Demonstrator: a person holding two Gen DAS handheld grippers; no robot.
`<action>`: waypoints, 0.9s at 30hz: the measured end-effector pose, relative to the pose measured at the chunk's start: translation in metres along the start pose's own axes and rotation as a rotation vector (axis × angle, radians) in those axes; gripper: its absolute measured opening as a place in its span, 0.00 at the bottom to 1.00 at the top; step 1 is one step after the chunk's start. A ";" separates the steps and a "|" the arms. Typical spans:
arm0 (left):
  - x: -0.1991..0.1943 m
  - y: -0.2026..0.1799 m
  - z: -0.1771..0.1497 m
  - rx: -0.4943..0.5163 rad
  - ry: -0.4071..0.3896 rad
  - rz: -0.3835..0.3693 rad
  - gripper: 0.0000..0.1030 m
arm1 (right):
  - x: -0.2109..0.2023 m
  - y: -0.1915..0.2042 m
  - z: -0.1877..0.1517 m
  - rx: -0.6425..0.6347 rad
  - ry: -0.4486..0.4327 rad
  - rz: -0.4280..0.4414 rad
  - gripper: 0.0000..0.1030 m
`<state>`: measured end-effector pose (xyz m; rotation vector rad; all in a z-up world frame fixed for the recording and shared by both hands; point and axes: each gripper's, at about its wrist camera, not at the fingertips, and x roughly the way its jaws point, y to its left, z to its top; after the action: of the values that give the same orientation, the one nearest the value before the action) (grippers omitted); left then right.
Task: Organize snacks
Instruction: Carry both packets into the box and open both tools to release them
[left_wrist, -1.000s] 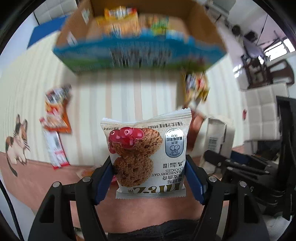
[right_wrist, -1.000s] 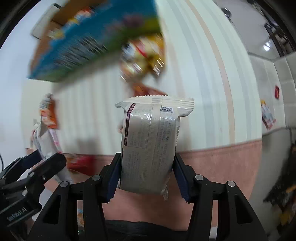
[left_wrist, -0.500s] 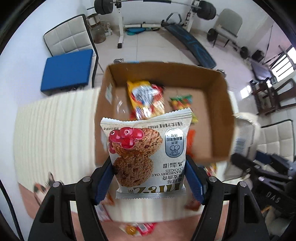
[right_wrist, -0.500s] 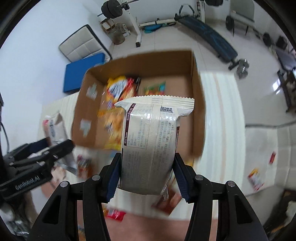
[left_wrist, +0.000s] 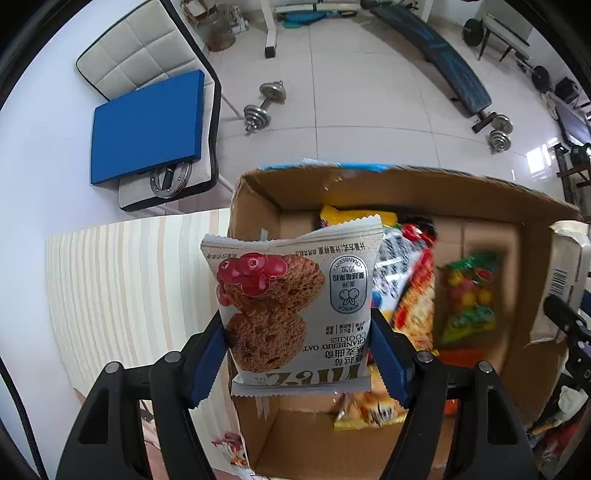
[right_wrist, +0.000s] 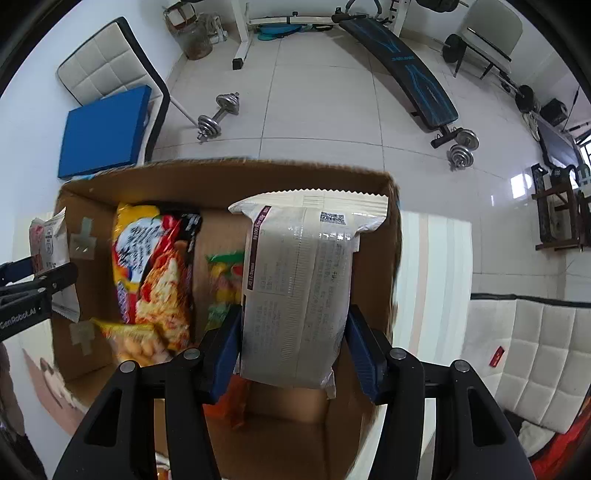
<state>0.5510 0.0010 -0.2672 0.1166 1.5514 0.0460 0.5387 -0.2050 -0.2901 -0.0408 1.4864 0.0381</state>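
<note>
My left gripper (left_wrist: 297, 356) is shut on a cranberry oat cookie pack (left_wrist: 295, 306), printed side facing the camera, held over the left part of an open cardboard box (left_wrist: 255, 206). My right gripper (right_wrist: 293, 349) is shut on a second pale cookie pack (right_wrist: 301, 291), back side showing, over the right part of the same box (right_wrist: 393, 266). Inside the box lie a yellow and red snack bag (right_wrist: 155, 273), a green candy bag (left_wrist: 469, 295) and other packets. The left gripper and its pack (right_wrist: 48, 243) show at the left edge of the right wrist view.
The box stands on a striped tablecloth (left_wrist: 122, 288). Beyond the table are a tiled floor with dumbbells (left_wrist: 264, 107), a weight bench (left_wrist: 443, 62), a white chair with a blue pad (left_wrist: 147, 125) and another white chair (right_wrist: 528, 354). A loose packet (left_wrist: 229, 443) lies by the box.
Both grippers, still gripping their packs, have travelled from over the striped table to above the open box. The box now fills the lower view and the room's floor shows beyond.
</note>
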 end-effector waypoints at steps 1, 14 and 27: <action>0.004 0.000 0.004 -0.001 0.008 -0.002 0.69 | 0.001 0.001 0.005 -0.004 0.001 -0.008 0.56; 0.002 -0.009 0.017 -0.015 0.038 -0.004 0.83 | 0.002 0.007 0.016 -0.004 0.042 -0.004 0.87; -0.055 -0.003 -0.036 -0.046 -0.132 -0.065 0.84 | -0.045 0.013 -0.032 0.014 -0.058 0.118 0.90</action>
<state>0.5139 -0.0057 -0.2136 0.0320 1.4201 0.0216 0.5023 -0.1936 -0.2480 0.0588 1.4295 0.1231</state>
